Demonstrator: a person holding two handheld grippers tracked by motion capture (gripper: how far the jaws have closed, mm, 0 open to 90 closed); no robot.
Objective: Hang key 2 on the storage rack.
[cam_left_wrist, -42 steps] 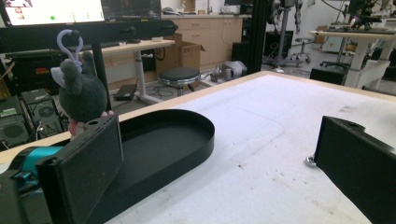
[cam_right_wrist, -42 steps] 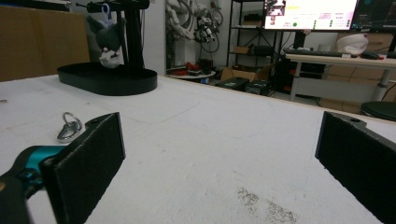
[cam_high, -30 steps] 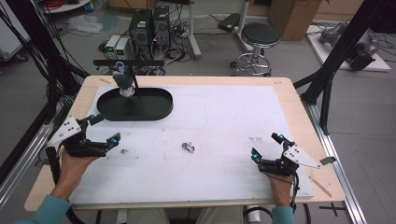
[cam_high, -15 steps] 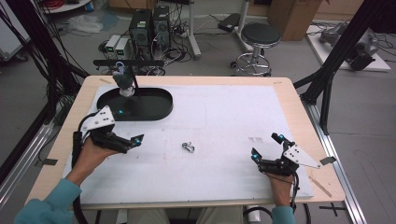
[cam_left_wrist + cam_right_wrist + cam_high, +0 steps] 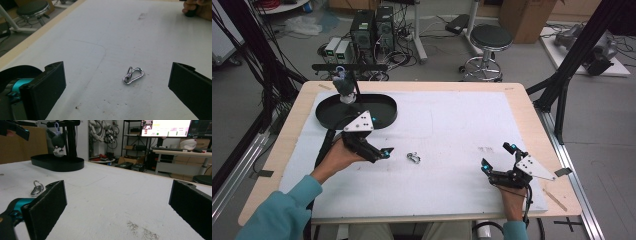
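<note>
Lying flat: shiny silver carabiner (image 5: pixel 133 75) with ring; left tool (image 5: pixel 117 87) spread wide, near.

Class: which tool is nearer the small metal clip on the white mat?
Left. The left tool hovers just beside the metal clip, jaws open toward it; the right tool sits far across the mat.

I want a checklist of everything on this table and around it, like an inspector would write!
Surface: white sheet over a wooden table; faint marks and a dark smudge.
Job's things: small silver metal carabiner clip with ring, lying flat on the sheet.
Clutter: black oval tray stand with a grey plush toy hanging from its bar.
Grippers: left gripper open, aimed at the clip, not touching; right gripper open, low over the sheet.
Cables: one trails from the left gripper toward the table's near edge.
Surroundings: round black stool, computer towers, cardboard boxes.
</note>
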